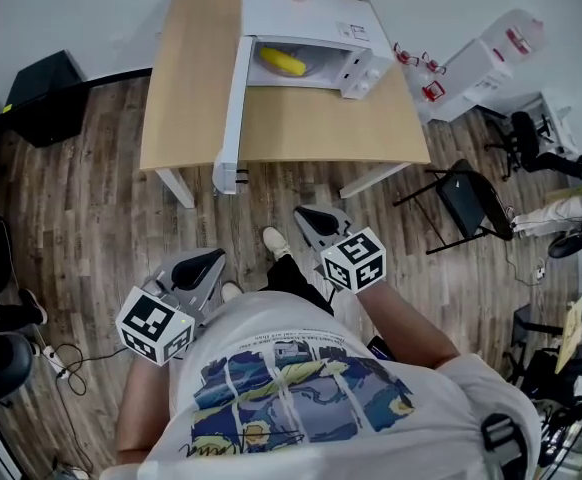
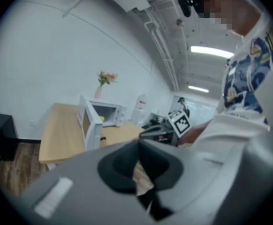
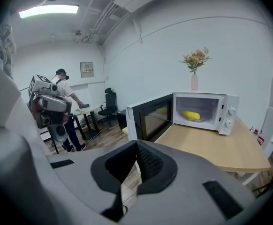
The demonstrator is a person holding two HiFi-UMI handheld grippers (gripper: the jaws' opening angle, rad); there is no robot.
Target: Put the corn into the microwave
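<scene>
Pressing together with nothing between them: fingers of left gripper [image 2: 137, 143], same for right gripper [image 3: 136, 145], both empty. In head view left gripper [image 1: 207, 264] and right gripper [image 1: 312, 218] are held close to the person's body over the wood floor [image 1: 91, 218], off the near edge of the table [image 1: 191, 88] and well apart from it. Both point toward the table. Microwave [image 1: 311, 13] sits at the table's far edge, nearer the right corner. Its door [image 1: 233, 118] is wide open, swung out to the near edge. Corn [image 1: 283, 62] lies inside the microwave, on its plate, also clear in right gripper view [image 3: 191, 115]. Vase [image 3: 194, 81] with flowers shows at the microwave's back; on top or behind, cannot tell.
</scene>
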